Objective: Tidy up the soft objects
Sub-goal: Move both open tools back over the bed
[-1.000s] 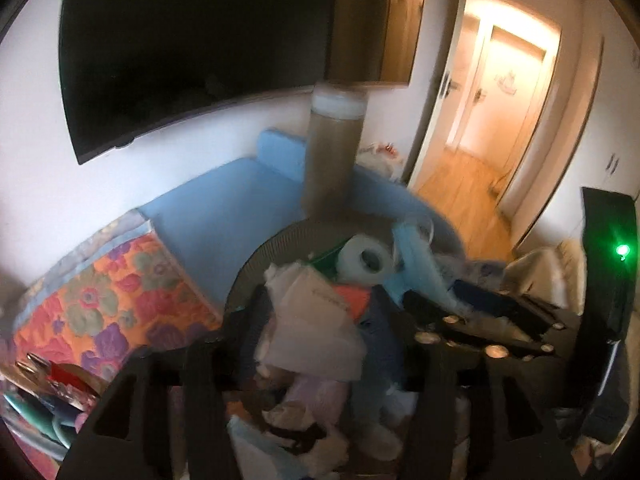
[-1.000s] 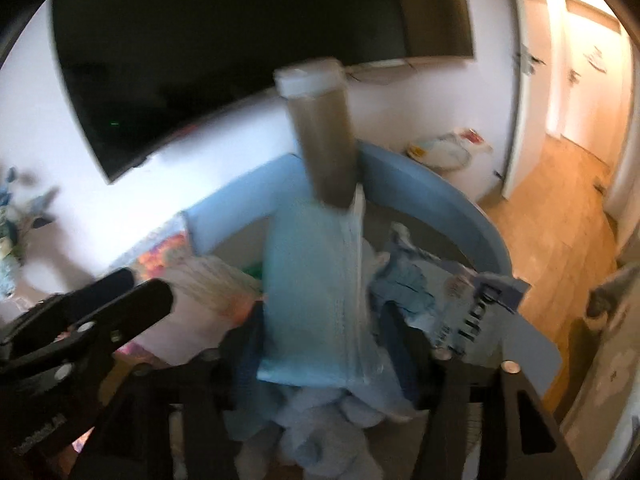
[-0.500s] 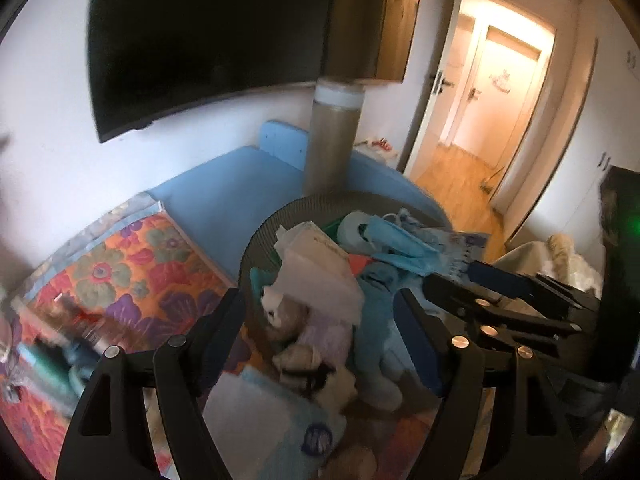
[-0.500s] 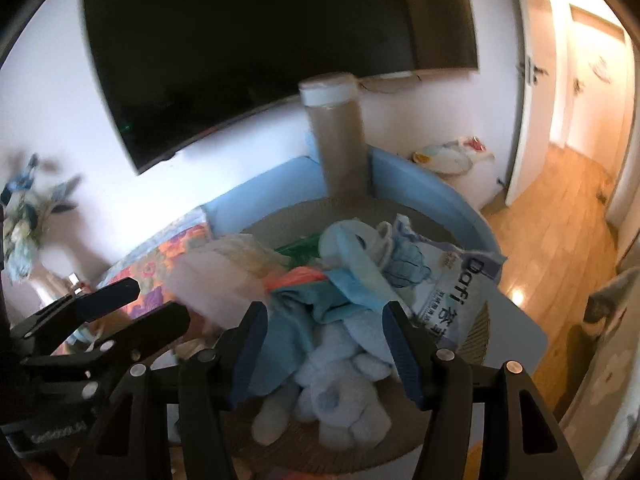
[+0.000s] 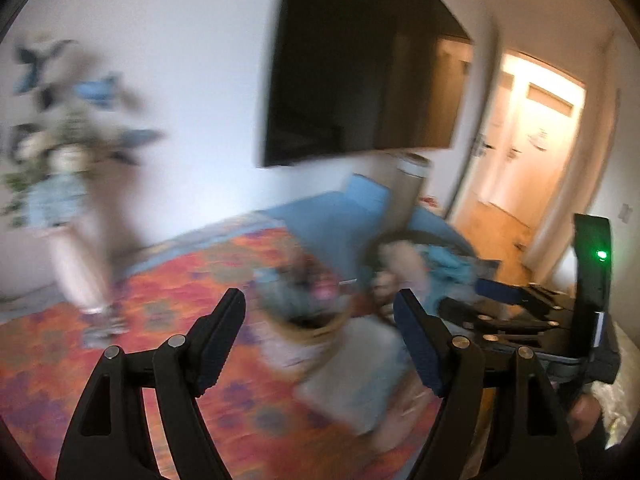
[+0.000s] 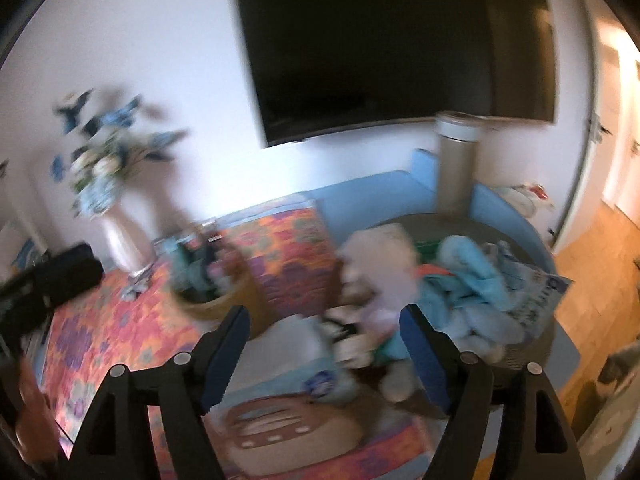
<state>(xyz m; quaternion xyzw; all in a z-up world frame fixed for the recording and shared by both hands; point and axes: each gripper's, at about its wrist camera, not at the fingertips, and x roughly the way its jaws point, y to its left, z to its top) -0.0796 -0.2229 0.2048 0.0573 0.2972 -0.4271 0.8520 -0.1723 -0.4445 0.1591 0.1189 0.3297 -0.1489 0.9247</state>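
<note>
Both fisheye views are smeared, apparently by motion, edges bowed and dark, with warm glare from the doorway (image 5: 532, 152).

We can read no text in either view; motion blur smears every printed surface. In the right wrist view, a pale blue printed packet (image 6: 538, 292) at about three o'clock on the heap of soft things carries dark lettering, too smeared for us to make out a single letter. Nearer the middle, toward six o'clock, a white pack (image 6: 308, 364) bears a round blue emblem, and we cannot read that either. In the left wrist view we find nothing legible.
</note>
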